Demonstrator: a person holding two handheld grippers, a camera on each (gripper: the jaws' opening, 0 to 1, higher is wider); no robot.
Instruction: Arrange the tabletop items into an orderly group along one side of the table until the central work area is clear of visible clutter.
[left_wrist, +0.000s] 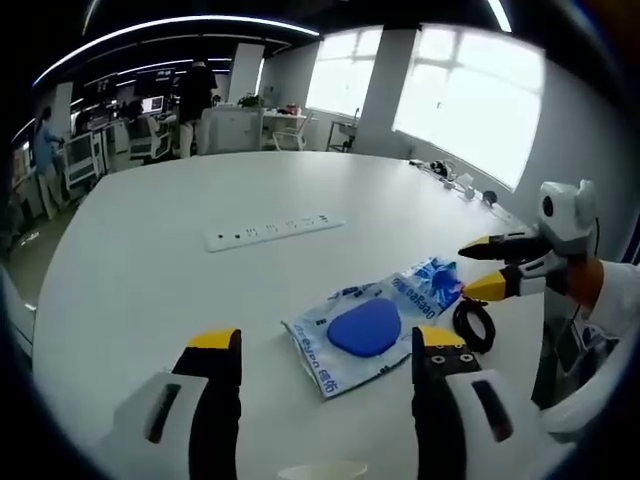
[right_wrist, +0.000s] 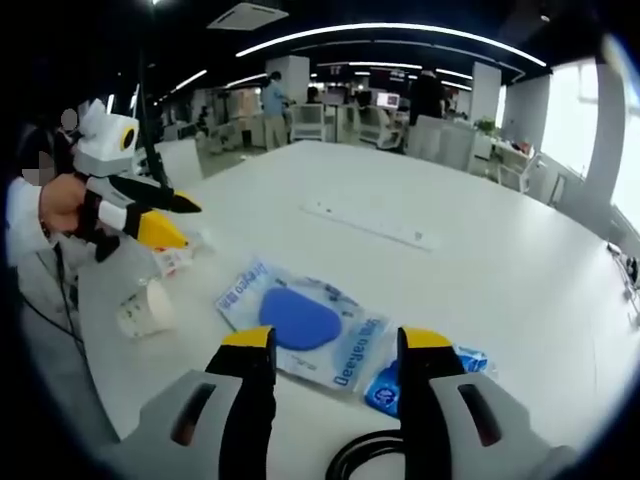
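Note:
A clear plastic packet with blue print (left_wrist: 330, 365) holds a blue oval pad and lies flat on the white table (left_wrist: 150, 260) just ahead of my left gripper (left_wrist: 328, 342), which is open above the near edge. A smaller blue packet (left_wrist: 432, 278) touches its far corner, and a black ring (left_wrist: 473, 325) lies beside it. My right gripper (left_wrist: 478, 268) comes in from the right, open, its tips at the small packet. In the right gripper view the big packet (right_wrist: 300, 320) lies ahead of the open right gripper (right_wrist: 337, 345), with the small blue packet (right_wrist: 470, 360) and black ring (right_wrist: 360, 455) close by. The left gripper (right_wrist: 178, 220) hangs open at the left.
A white power strip (left_wrist: 275, 230) lies across the table's middle, also visible as the strip (right_wrist: 370, 225). A tipped paper cup (right_wrist: 145, 305) and a small wrapper (right_wrist: 175, 260) lie near the left gripper. Small items (left_wrist: 462, 182) sit at the window-side edge. Desks and people stand beyond.

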